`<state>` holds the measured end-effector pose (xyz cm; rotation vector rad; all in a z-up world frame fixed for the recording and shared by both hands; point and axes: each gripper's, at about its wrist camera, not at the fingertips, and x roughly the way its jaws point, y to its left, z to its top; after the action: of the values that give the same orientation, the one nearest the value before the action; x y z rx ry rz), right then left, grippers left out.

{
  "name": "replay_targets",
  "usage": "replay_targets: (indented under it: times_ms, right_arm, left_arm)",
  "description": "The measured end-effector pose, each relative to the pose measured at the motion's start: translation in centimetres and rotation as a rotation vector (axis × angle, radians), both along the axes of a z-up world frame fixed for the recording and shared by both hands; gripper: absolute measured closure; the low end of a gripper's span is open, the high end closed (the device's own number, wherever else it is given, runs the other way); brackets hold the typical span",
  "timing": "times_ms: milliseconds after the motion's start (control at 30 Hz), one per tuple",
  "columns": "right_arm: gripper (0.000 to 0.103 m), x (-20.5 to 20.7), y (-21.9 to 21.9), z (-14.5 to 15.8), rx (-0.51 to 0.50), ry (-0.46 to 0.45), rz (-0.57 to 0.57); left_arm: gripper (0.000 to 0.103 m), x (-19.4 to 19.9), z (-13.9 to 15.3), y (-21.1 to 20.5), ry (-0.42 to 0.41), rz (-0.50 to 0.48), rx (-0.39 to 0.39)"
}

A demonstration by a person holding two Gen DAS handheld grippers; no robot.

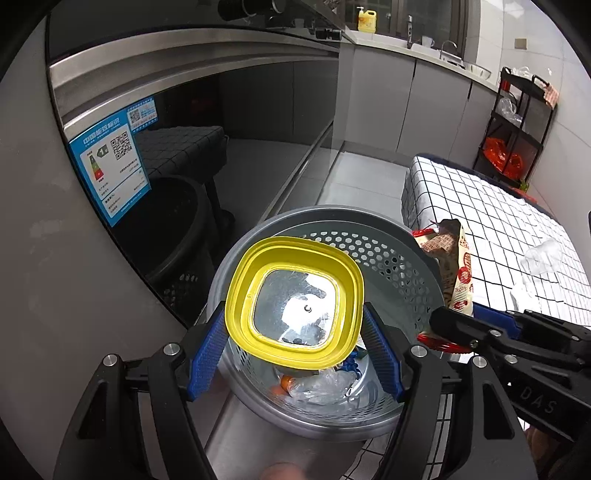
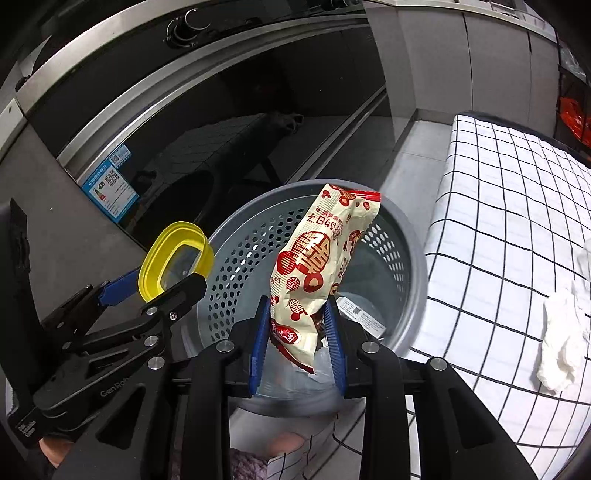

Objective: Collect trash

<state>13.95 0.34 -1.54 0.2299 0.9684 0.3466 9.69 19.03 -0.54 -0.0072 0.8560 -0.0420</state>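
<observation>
Drop step: left gripper (image 1: 295, 350) clamps yellow lid (image 1: 294, 308), right gripper (image 2: 297, 343) pinches snack bag (image 2: 321, 266), both over bin (image 2: 413, 295). Next: open the jaws.

left gripper (image 1: 293, 354) clamped, right gripper (image 2: 297, 339) clamped

Setting, as I read it through the wrist cameras: a home kitchen. Evidence: grey base cabinets (image 1: 384, 99) under a pale countertop (image 1: 388, 40); a sink faucet (image 1: 409, 31); a yellow dish-soap bottle (image 1: 366, 19); a built-in glass-fronted appliance (image 2: 229, 122) with a control knob (image 2: 192, 22) and a blue energy label (image 1: 110, 166); a black wire cart (image 1: 517, 122).
</observation>
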Motion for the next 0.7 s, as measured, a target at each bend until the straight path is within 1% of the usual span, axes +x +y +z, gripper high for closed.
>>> replay_targets:
  times_ms: [133,167,200,233,267,300,333,433,700]
  right_arm:
    - [0.072,0.3,0.58,-0.09,-0.001,-0.003,0.002]
    - [0.068,0.3,0.53,-0.03,0.002,-0.004,0.001]
    - [0.066,0.32,0.49,-0.01,0.005,-0.006,-0.001]
    - [0.061,0.38,0.63,-0.06,0.006,-0.008,-0.003]
    - [0.053,0.33,0.55,0.05,0.009,-0.012,-0.003]
    - [0.051,0.28,0.51,0.15,0.01,-0.017,-0.005]
    - [0.051,0.24,0.48,0.24,0.008,-0.021,-0.007]
    - [0.051,0.29,0.39,0.35,0.01,-0.025,-0.016]
    - [0.051,0.2,0.23,0.29,0.013,-0.023,-0.022]
  left_arm:
    - [0.033,0.13,-0.17,0.5,0.012,0.012,-0.014]
    - [0.032,0.17,-0.18,0.6,0.013,0.015,-0.017]
    - [0.032,0.19,-0.17,0.67,0.013,0.019,-0.018]
    - [0.032,0.2,-0.15,0.73,0.013,0.021,-0.02]
    - [0.03,0.16,-0.16,0.77,0.013,0.023,-0.021]
    - [0.029,0.18,-0.17,0.81,0.014,0.027,-0.021]
    - [0.027,0.14,-0.17,0.86,0.014,0.029,-0.021]
    - [0.026,0.18,-0.19,0.89,0.012,0.032,-0.021]
    - [0.026,0.17,-0.09,0.72,0.006,0.032,-0.012]
